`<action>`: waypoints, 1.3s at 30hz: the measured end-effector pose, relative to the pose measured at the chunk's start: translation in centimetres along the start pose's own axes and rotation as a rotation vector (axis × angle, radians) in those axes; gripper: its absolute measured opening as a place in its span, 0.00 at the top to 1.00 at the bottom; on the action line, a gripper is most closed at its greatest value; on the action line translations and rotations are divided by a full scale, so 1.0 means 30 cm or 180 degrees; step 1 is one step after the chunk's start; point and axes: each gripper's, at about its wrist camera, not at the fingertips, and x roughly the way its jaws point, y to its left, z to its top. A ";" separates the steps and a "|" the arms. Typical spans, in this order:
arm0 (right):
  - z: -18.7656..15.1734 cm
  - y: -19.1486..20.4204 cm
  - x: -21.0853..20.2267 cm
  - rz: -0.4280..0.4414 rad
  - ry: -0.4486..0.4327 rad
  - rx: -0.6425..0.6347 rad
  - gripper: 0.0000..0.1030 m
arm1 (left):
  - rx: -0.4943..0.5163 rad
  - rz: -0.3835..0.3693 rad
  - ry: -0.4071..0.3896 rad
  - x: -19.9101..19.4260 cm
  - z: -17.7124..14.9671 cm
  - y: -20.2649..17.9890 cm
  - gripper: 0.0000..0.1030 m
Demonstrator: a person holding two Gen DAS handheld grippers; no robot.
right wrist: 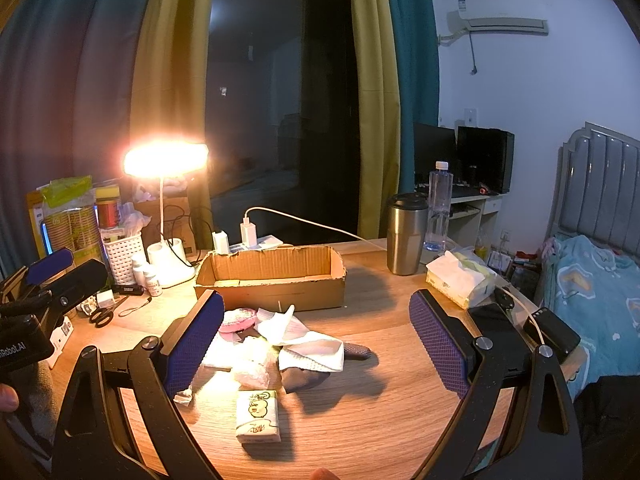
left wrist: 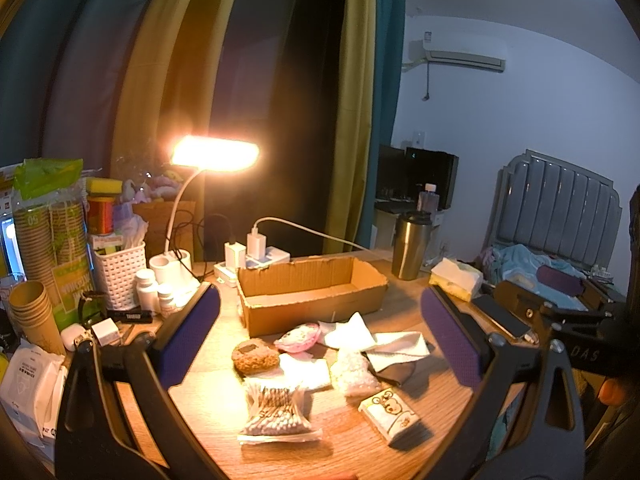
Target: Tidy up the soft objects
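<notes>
Left wrist view
Left tongs: spread wide, nothing between the purple pads, hovering over the worktop
Soft pile: lies on the worktop just in front of the cardboard box
Cotton swab bag: nearest the camera, beside a small tissue pack with a cartoon print
Brown fuzzy item: left edge of the pile, touching a white cloth
Pink round pouch: just before the box wall
Box: open, nothing seen inside (far corner hidden)
Lit desk lamp: behind the box, left

Right wrist view
Right tongs: spread apart, gripping nothing, above the same pile
White towel: draped over a dark sock
Tissue pack: closest, apart from the box
Steel tumbler: upright, right of the box, next to a water bottle
Left tongs: seen at the left edge, held by a hand
</notes>
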 end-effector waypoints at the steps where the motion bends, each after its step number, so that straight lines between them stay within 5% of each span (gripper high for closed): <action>1: 0.000 0.001 0.000 0.0001 0.0000 -0.0001 0.07 | -0.0002 -0.0001 0.0000 -0.001 0.001 -0.001 0.02; 22: -0.011 0.018 0.023 0.0048 0.0067 -0.0021 0.07 | -0.0019 0.0037 0.0078 0.011 -0.014 0.015 0.02; 39: -0.205 0.018 0.230 0.0183 0.0750 -0.0042 0.07 | -0.0049 0.0274 0.0980 0.232 -0.259 0.103 0.02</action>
